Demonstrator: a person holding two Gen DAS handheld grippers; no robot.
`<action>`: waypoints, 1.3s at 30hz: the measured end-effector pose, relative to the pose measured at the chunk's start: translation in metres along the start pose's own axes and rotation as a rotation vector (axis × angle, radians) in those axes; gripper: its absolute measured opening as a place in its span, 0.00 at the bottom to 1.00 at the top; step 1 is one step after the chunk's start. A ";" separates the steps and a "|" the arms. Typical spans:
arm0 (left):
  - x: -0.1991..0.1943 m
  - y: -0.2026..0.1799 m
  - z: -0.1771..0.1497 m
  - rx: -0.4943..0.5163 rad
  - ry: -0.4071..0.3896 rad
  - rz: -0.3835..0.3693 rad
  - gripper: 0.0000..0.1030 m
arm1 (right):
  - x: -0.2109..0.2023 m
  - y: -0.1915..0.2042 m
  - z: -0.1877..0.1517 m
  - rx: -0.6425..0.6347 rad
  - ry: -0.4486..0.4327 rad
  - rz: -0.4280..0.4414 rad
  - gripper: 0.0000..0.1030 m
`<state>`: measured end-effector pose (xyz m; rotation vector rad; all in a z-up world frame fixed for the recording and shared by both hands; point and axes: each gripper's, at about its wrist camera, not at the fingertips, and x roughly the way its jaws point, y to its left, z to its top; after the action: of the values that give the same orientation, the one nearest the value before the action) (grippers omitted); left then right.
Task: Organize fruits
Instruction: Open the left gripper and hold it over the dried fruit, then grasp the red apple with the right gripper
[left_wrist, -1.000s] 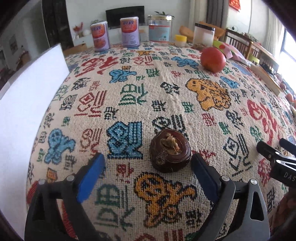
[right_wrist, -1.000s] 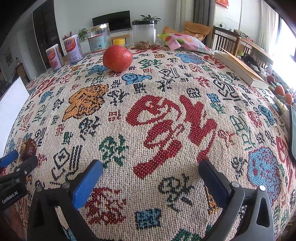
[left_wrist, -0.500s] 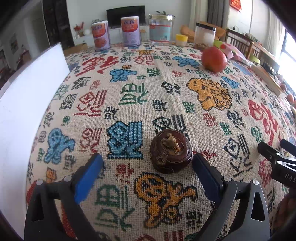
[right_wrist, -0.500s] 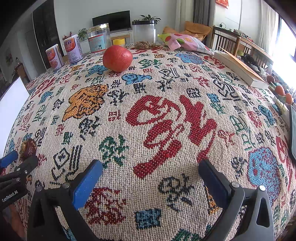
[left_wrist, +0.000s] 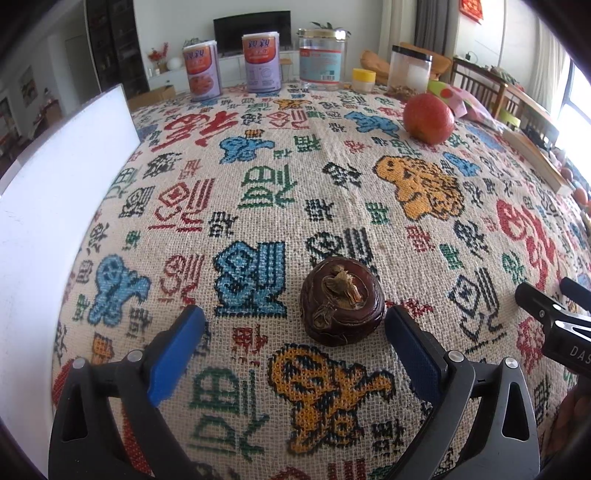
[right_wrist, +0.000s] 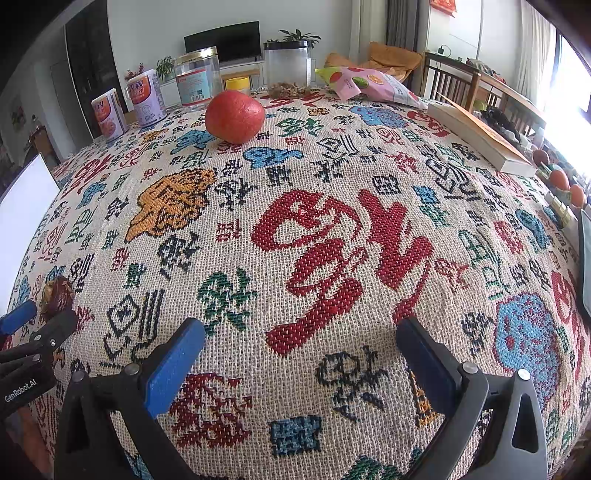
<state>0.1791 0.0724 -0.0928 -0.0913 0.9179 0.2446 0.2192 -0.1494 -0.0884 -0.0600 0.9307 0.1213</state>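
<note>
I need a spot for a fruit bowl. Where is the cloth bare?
Bare: the wide middle, between the red fruit, the book and the right tool. Crowded: the far edge with cans, jars and snack bag.

A small, dark brown water chestnut (left_wrist: 341, 306) sits upright on the patterned woven tablecloth (left_wrist: 258, 192), its dry, tan sprout tuft facing up. Its skin is glossy and slightly wrinkled. Well apart from it, farther back on the cloth, rests a round red-orange fruit (left_wrist: 428, 118), smooth and matte, larger than the chestnut.
</note>
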 end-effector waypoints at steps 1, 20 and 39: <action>0.000 0.000 0.000 0.000 0.000 0.000 0.96 | 0.000 0.000 0.000 0.000 0.000 0.000 1.00; 0.000 0.000 0.000 -0.001 0.000 -0.002 0.97 | -0.008 -0.009 0.025 0.118 -0.065 0.206 1.00; 0.000 -0.001 0.000 -0.002 0.000 -0.003 0.97 | 0.119 0.049 0.191 0.204 0.089 0.295 0.65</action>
<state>0.1793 0.0716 -0.0929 -0.0940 0.9180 0.2428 0.4348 -0.0722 -0.0699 0.2640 1.0321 0.2981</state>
